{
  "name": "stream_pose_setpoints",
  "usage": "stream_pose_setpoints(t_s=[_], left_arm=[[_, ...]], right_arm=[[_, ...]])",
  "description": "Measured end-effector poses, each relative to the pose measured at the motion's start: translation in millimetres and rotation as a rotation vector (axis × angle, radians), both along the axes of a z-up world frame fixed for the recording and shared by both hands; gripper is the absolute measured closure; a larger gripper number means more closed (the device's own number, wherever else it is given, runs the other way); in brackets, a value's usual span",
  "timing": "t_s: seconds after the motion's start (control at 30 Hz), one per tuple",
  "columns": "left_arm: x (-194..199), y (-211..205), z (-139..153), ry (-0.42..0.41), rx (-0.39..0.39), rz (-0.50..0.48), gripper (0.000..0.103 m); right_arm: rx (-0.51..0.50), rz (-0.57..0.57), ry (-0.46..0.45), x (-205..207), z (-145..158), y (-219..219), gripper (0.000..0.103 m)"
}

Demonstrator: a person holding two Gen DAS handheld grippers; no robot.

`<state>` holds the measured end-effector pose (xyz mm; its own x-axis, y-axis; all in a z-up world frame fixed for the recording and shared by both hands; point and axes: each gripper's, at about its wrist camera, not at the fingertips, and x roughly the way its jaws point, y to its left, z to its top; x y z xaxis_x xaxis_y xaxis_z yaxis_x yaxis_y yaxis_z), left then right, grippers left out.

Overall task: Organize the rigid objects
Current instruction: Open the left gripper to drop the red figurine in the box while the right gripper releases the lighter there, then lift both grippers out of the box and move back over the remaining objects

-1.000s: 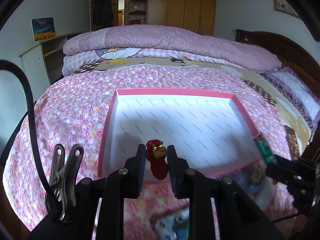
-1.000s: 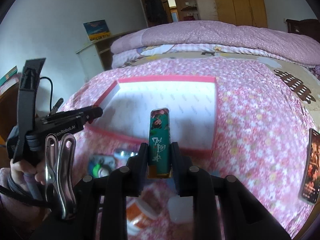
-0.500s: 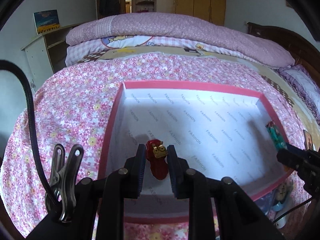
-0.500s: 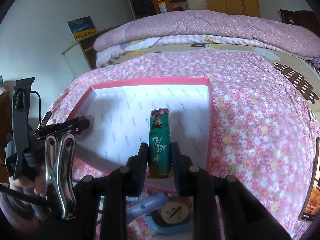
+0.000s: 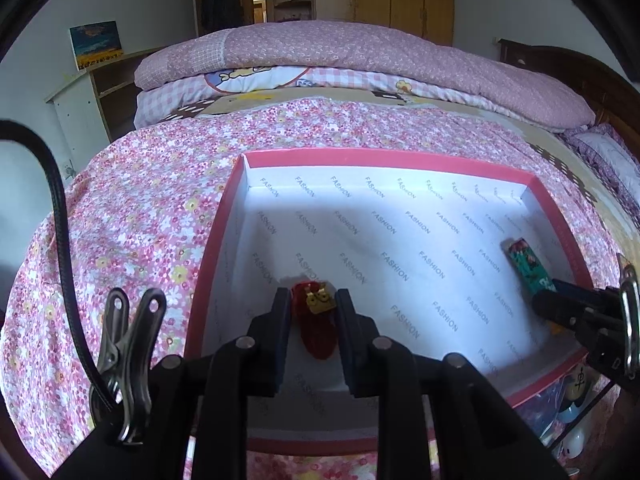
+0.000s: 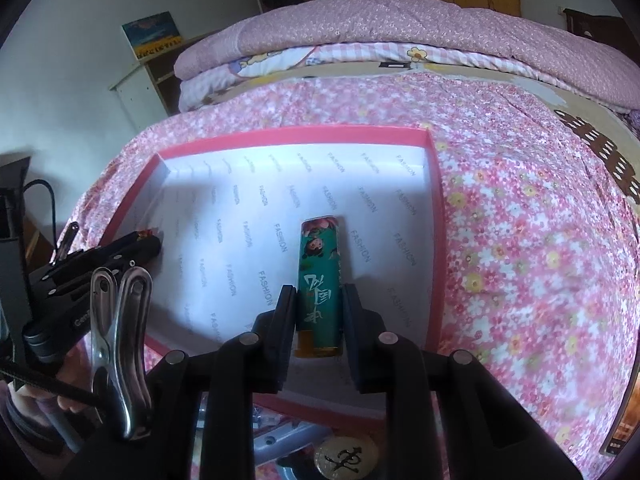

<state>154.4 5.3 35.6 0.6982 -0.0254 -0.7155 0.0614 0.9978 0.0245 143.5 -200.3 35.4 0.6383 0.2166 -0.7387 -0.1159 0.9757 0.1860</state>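
Note:
A pink-rimmed box (image 5: 216,240) with a white "FASHION" lining lies on the flowered bedspread; it also shows in the right wrist view (image 6: 436,240). My left gripper (image 5: 314,312) is shut on a small red toy (image 5: 316,328) with a gold face, low over the box's near left floor. My right gripper (image 6: 318,300) is shut on a green illustrated tube (image 6: 320,280), held low inside the box near its right wall. The tube (image 5: 528,268) and right gripper show at the right of the left wrist view. The left gripper (image 6: 148,242) shows in the right wrist view.
Loose items lie on the bedspread in front of the box: a round token with a character (image 6: 346,456) and pale plastic pieces (image 5: 576,392). A dark phone-like slab (image 6: 624,420) lies at the right. Folded quilts (image 5: 360,60) are stacked behind.
Both grippers have moved forward and down from in front of the box to inside it, each still holding its object. The box now fills more of both views.

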Motion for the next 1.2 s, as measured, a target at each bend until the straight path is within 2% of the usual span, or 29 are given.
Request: stream_pose_setpoints(t_s=[0.37,0.43,0.5,0.67,0.87,1.2], left_arm=[[-11.6,-1.7,-1.1,-0.003,0.008,0.019,0.078],[-13.5,-2.7,-1.2,0.001,0.01,0.015,0.061],[-15.3,-5.3,-1.1,0.008,0.016,0.003,0.057],[-22.8,-14.0,1.6,0.008,0.059,-0.016,0.057],[-35.1,-10.8,13.0,-0.008,0.031,-0.007,0.056],[-62.4,-4.7,29.4,-0.025,-0.009,-0.001,0.056]], right_arm=[[-0.003,0.012,0.028,7.0,-0.8,-1.0,0.079],[0.001,0.01,0.027,7.3,-0.9,-0.5,0.079],[0.009,0.007,0.027,7.6,-0.7,-0.6,0.078],[0.077,0.014,0.02,4.5,4.0,-3.4,0.065],[0.103,0.004,-0.033,-7.3,20.5,-7.0,0.054],[0.124,0.028,-0.048,-35.9,40.1,-3.0,0.054]])
